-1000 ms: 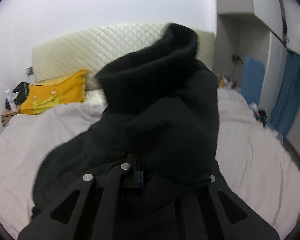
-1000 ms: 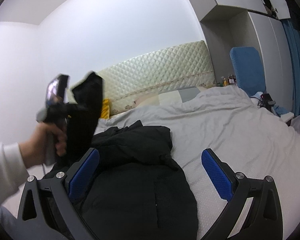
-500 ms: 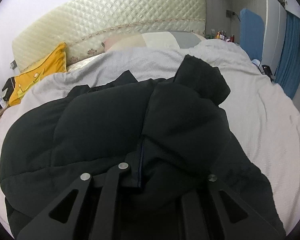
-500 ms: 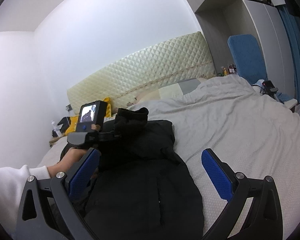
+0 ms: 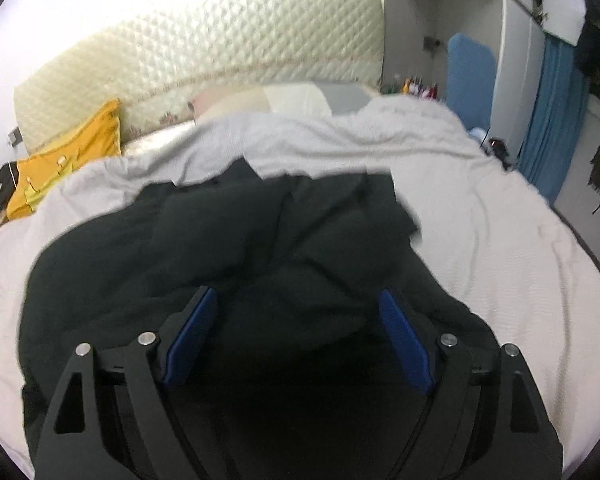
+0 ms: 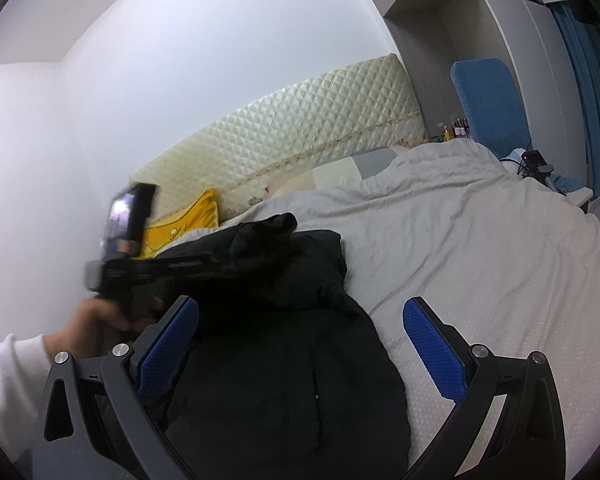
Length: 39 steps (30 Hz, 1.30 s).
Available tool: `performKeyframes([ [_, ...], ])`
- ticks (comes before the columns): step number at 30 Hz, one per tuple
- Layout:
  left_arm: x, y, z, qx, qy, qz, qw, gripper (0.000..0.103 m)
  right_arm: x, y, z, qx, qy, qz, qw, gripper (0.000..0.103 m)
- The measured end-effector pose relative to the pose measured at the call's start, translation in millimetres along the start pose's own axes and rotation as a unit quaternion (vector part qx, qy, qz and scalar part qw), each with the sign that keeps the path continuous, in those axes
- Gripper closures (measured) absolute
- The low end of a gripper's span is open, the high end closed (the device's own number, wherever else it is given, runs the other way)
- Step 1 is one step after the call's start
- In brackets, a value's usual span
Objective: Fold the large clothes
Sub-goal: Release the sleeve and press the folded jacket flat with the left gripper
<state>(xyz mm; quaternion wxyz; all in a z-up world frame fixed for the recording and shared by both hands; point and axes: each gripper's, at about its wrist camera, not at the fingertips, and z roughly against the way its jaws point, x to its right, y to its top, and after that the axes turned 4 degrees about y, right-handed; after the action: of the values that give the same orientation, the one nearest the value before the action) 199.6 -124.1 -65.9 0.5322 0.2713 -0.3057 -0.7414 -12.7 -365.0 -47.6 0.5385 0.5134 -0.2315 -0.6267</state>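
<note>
A large black padded jacket (image 5: 260, 248) lies on the bed, its sleeve folded across the body. My left gripper (image 5: 298, 300) is open and empty just above the jacket, blue pads (image 5: 192, 336) spread wide. In the right wrist view the jacket (image 6: 292, 352) lies at the lower middle, with the folded sleeve end (image 6: 268, 232) on top. My right gripper (image 6: 300, 312) is open and empty, hovering over the jacket's near part. The left gripper's body (image 6: 156, 268) shows there, held by a hand, blurred by motion.
The bed has a light grey quilt (image 5: 480, 216) and a cream quilted headboard (image 5: 220, 60). A yellow cushion (image 5: 68, 156) lies at the back left. A blue chair (image 6: 488, 108) and blue curtain (image 5: 556, 120) stand at the right.
My left gripper brought the raised sleeve down onto the jacket's body, then opened and let it go. The right gripper stayed open and almost still.
</note>
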Motion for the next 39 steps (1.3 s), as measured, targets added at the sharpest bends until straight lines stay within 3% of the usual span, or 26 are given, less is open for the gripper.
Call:
performKeyframes([
  [6, -50.7, -4.4, 55.0, 0.054, 0.003, 0.064, 0.9965, 0.02, -23.3, 37.0, -33.0, -0.015, 0.0, 0.031, 0.999, 0.0],
  [8, -70.9, 0.3, 64.3, 0.055, 0.016, 0.087, 0.9946, 0.02, -36.5, 52.3, -44.1, -0.008, 0.009, 0.056, 0.998, 0.0],
  [10, -97.0, 3.6, 79.5, 0.087, 0.034, 0.117, 0.9887, 0.02, -47.8, 68.7, -54.6, 0.005, 0.023, 0.065, 0.998, 0.0],
  [12, -111.4, 4.2, 82.2, 0.093, 0.046, 0.125, 0.9867, 0.02, -57.4, 80.6, -68.2, 0.003, 0.035, 0.074, 0.997, 0.0],
  [18, -146.3, 8.0, 59.2, 0.084, 0.076, 0.115, 0.9869, 0.02, -81.6, 95.4, -130.6, -0.006, 0.051, 0.113, 0.992, 0.002],
  [22, -160.7, 3.9, 31.1, 0.077, 0.088, 0.109, 0.9872, 0.02, -82.7, 87.4, -189.5, -0.053, 0.051, 0.106, 0.992, 0.022],
  [25, -170.6, -3.0, 10.4, 0.067, 0.096, 0.107, 0.9873, 0.02, -78.8, 72.5, -232.2, -0.082, 0.041, 0.1, 0.991, 0.027],
  [29, -180.9, -14.3, -29.9, 0.033, 0.099, 0.114, 0.988, 0.02, -78.9, 45.6, -274.5, -0.113, 0.032, 0.108, 0.987, 0.027],
  [39, -184.9, -30.4, -66.7, 0.019, 0.102, 0.113, 0.9881, 0.019, -68.3, 14.8, -325.3, -0.127, 0.027, 0.135, 0.982, 0.022],
])
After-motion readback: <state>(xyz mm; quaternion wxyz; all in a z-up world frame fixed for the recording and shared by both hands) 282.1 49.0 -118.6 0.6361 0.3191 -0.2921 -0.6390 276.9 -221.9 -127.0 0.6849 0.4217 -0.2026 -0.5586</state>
